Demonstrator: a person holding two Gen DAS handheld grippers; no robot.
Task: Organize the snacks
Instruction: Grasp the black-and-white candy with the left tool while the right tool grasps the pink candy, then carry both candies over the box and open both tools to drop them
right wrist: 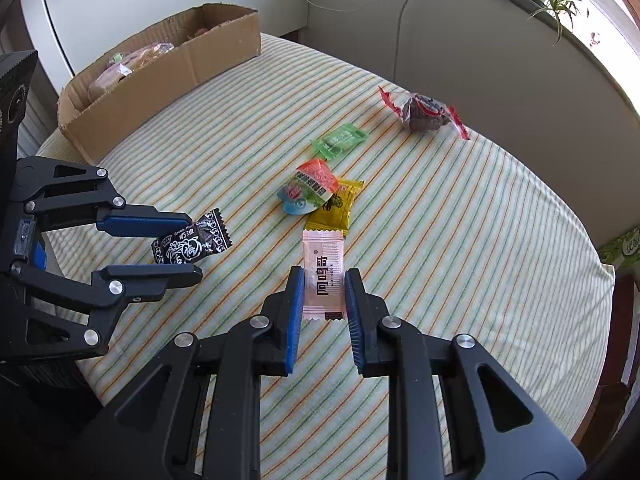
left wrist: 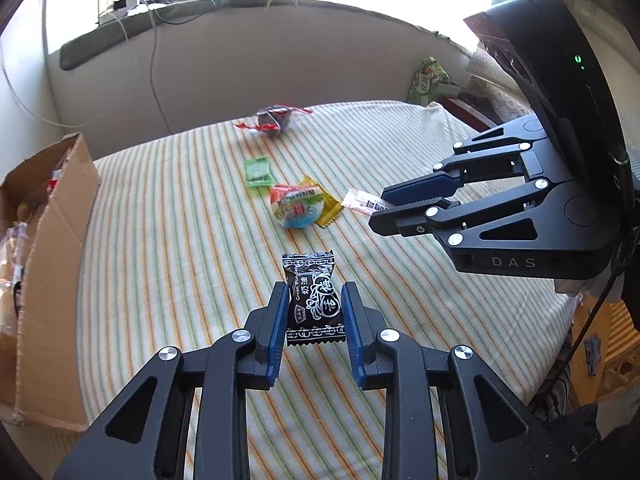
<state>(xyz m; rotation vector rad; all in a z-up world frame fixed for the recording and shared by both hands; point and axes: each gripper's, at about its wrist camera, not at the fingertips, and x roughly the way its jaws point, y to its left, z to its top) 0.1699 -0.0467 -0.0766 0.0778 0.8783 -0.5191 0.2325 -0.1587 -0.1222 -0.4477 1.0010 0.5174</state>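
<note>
left wrist view: left gripper (left wrist: 314, 304) pinching the black candy (left wrist: 314, 298), right gripper (right wrist: 322, 294) clamped on the pink packet (right wrist: 323, 270), both low over the desk (right wrist: 460, 248). next up, i'd guess, carry them to the box (right wrist: 168, 76).

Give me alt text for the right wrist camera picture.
The right tool straddles a pink rectangular sachet on a striped tablecloth; the left tool brackets a black wrapped candy. More snacks lie beyond, near a brown cardboard box.
</note>
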